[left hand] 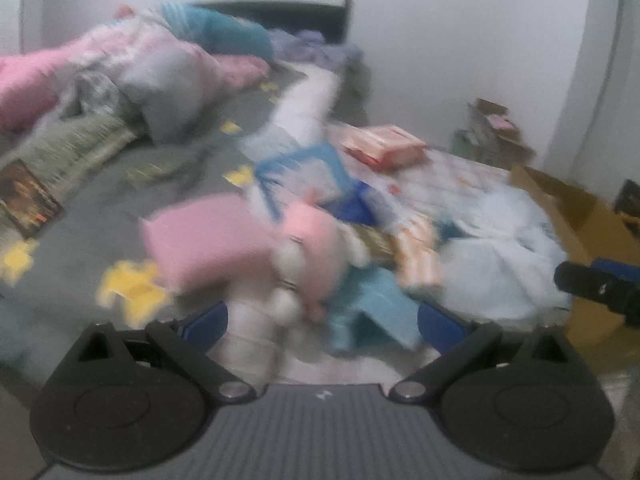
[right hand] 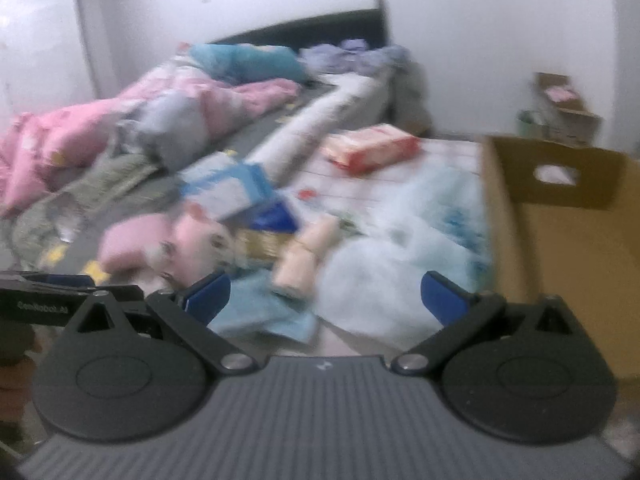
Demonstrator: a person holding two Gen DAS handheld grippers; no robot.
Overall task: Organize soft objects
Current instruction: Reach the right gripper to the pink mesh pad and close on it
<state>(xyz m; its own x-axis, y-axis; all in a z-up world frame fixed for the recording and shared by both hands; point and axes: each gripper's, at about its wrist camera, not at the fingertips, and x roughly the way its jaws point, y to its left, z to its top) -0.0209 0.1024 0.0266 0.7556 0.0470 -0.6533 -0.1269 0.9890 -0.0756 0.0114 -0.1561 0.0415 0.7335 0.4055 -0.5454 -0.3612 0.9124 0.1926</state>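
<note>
Both views are blurred, so fine detail is lost. The left gripper [left hand: 322, 320] is spread wide with nothing between its blue fingers [left hand: 206, 322]. It points at a pink plush toy [left hand: 256, 248] that lies on the near part of the bed [left hand: 92, 208], on the grey sheet with yellow patches. The toy has a white face and sits just ahead of the left finger; whether the finger touches it cannot be told.

The right gripper [right hand: 324, 296] is also released, its fingers [right hand: 442, 296] far apart and empty. It hovers over a light blue cloth [right hand: 276, 320] at the near edge of the bed. Just beyond that cloth lies a peach-coloured roll [right hand: 300, 260], and to the right of it a pale blue bundle of thin fabric or plastic [right hand: 400, 264]. The same pink toy [right hand: 168, 244] shows left of centre in this view, beside a blue and white pack [right hand: 228, 188]. Farther back on a checked white cover rests a red and white pack [right hand: 372, 146].

A brown cardboard box [right hand: 560, 216] stands against the right side of the bed, with a cut-out handle hole in its far flap. At the far left of the bed a pink quilt [right hand: 68, 136] is heaped up, with a teal pillow [right hand: 248, 62] behind it near the dark headboard [right hand: 312, 30]. The left gripper's body shows at the left edge of the right wrist view.
</note>
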